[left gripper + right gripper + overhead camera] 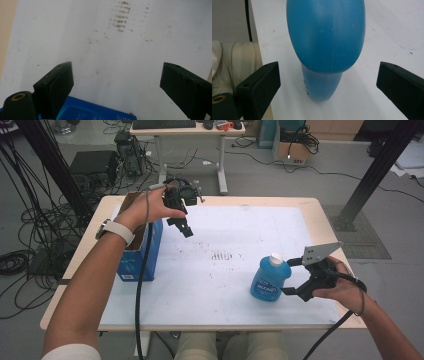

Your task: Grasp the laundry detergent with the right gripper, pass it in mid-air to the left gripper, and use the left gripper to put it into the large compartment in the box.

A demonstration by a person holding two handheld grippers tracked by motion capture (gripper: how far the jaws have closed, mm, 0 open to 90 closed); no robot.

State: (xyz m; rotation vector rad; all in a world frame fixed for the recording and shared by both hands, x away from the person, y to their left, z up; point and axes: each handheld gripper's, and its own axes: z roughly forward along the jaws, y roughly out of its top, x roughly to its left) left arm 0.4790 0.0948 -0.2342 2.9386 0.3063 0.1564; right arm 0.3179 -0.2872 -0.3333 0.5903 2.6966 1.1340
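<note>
A blue bottle (270,278) with a white cap stands upright on the white mat at the right. My right gripper (291,276) is open just to its right, one jaw on each side of the bottle's edge and apart from it. In the right gripper view the bottle (325,37) rises between the two black jaws of the right gripper (328,87), with a gap on each side. My left gripper (184,227) hangs open above the mat's far left, beside a blue box (141,251). The box's top edge (95,112) lies below the open left gripper (116,87).
The white mat (220,235) covers most of the wooden table (320,215) and has brown smudges (224,255) at its middle. Cables trail from both grippers toward the front edge. A desk, boxes and cable bundles stand on the floor beyond the table.
</note>
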